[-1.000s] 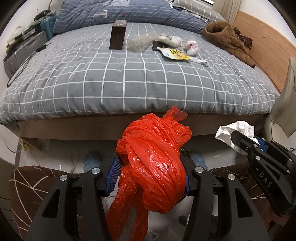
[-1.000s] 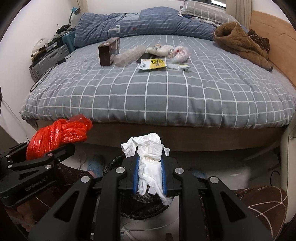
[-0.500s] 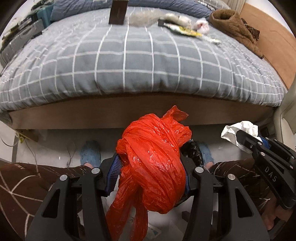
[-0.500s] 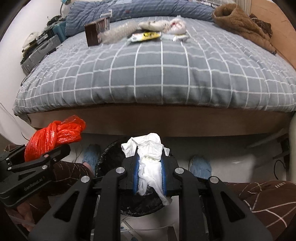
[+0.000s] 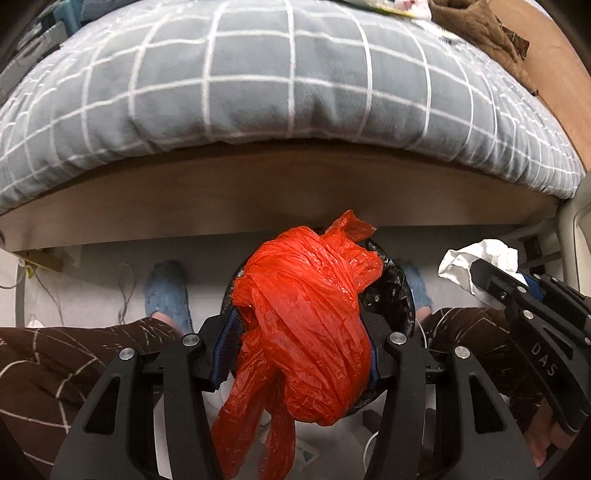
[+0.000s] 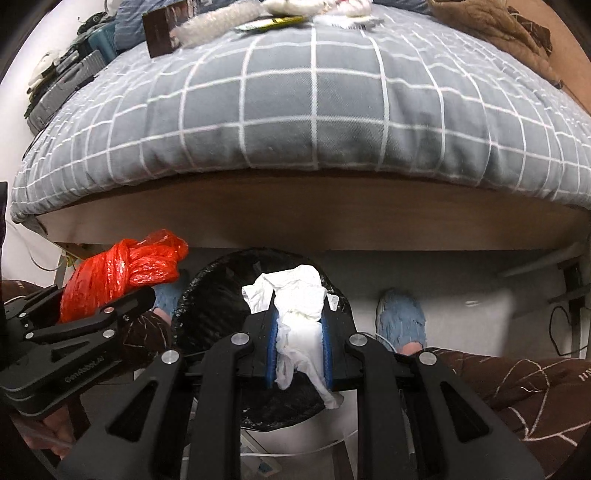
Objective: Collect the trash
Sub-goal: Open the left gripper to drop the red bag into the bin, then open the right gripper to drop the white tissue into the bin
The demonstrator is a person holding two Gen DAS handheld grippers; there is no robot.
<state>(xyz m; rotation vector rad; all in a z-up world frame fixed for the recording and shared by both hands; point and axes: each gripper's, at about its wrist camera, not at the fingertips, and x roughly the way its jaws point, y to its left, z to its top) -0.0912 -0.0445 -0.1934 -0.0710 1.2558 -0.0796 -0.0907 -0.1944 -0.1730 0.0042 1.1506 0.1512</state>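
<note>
My left gripper (image 5: 299,347) is shut on a crumpled red plastic bag (image 5: 306,317), held above a bin lined with a black bag (image 5: 391,295). The red bag also shows in the right wrist view (image 6: 118,273). My right gripper (image 6: 299,350) is shut on a crumpled white tissue (image 6: 295,306), right over the open black-lined bin (image 6: 210,306). The tissue also shows at the right of the left wrist view (image 5: 476,258). More trash lies at the far side of the bed: a dark box (image 6: 160,33), a clear wrapper (image 6: 218,22), a yellow packet (image 6: 273,22).
The grey checked bed (image 6: 314,107) with a wooden frame (image 6: 295,218) overhangs just ahead. The person's legs in brown trousers (image 5: 66,362) and blue slippers (image 6: 400,321) flank the bin. A brown jacket (image 6: 495,26) lies on the bed's right. Suitcases (image 6: 62,85) stand at left.
Both grippers have dropped lower and tilted down with their loads. The bed has risen in view and the black-lined bin now lies under both grippers.
</note>
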